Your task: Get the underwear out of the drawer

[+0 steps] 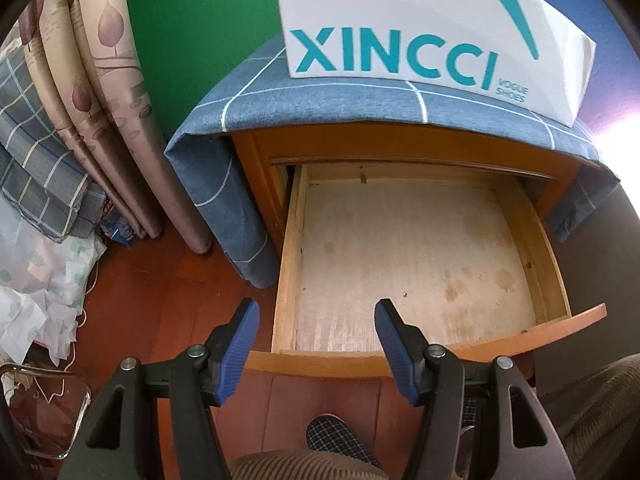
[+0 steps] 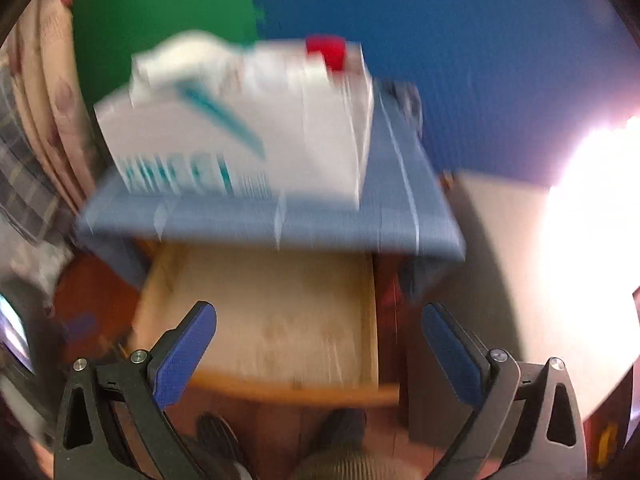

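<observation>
The wooden drawer (image 1: pixel 286 264) of a small nightstand stands pulled out, and its pale stained bottom shows nothing lying in it. No underwear shows in the left wrist view. My left gripper (image 1: pixel 316 312) is open and empty, hovering over the drawer's front left corner. The right wrist view is motion-blurred: the drawer (image 2: pixel 370 320) shows below, and my right gripper (image 2: pixel 318 320) is wide open and empty above its front. A soft white bundle (image 2: pixel 180 60) lies on the shoe box (image 2: pixel 280 132); I cannot tell what it is.
A blue checked cloth (image 1: pixel 320 100) covers the nightstand top under a white XINCCI shoe box (image 1: pixel 420 20). Curtains (image 1: pixel 100 80) and bedding (image 1: pixel 36 160) stand left. A red object (image 2: pixel 326 52) sits on the box. A slippered foot (image 1: pixel 340 436) is below. Bright glare (image 2: pixel 592 208) fills the right.
</observation>
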A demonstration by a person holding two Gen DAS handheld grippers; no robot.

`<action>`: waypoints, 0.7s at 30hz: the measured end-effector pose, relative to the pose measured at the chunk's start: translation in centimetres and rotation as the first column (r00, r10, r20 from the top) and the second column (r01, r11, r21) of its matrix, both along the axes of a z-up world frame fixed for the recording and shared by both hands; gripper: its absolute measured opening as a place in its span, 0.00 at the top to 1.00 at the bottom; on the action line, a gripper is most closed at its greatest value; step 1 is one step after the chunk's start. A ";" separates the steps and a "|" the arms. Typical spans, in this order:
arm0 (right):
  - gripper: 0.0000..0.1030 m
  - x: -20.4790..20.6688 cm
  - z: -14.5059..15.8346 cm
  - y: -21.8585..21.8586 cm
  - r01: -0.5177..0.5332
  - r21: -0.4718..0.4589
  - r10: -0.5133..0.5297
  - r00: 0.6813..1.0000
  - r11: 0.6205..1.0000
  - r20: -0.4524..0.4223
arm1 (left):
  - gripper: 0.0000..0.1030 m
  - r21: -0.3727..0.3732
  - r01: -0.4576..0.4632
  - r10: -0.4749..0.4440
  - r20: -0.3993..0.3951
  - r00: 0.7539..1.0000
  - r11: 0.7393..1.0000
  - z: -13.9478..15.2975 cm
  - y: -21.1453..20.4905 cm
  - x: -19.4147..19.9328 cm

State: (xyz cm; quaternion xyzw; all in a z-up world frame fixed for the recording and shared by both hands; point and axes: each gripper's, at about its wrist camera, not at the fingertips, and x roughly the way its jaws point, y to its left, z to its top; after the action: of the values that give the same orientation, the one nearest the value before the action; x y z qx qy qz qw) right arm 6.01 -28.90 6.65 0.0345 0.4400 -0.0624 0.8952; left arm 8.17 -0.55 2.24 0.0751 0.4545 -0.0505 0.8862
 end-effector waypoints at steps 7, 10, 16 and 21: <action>0.01 -2.4 -6.3 2.3 -0.037 0.001 0.037 0.993 0.999 -0.110 | 0.40 0.018 0.044 -0.044 -0.007 0.999 0.999 -0.2 -0.9 -1.5; 0.01 -3.2 -6.7 3.2 -0.064 -0.017 0.062 0.992 0.998 -0.107 | 0.40 0.046 0.059 -0.060 0.008 0.998 0.997 -0.2 -1.6 -2.0; 0.01 -3.4 -7.7 4.3 -0.083 -0.052 0.076 0.989 0.995 -0.127 | 0.40 0.057 0.069 -0.070 0.013 0.997 0.996 -0.2 -1.8 -2.1; 0.01 -3.6 -8.8 4.9 -0.095 -0.062 0.085 0.986 0.994 -0.146 | 0.40 0.052 0.073 -0.073 0.010 0.997 0.996 -0.3 -1.7 -2.0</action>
State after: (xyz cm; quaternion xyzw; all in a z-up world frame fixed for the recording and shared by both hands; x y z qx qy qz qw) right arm 2.40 -24.03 -2.13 -0.0209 0.5018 -0.0392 0.8638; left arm 6.18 -2.27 1.97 0.1148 0.4474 -0.0706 0.8841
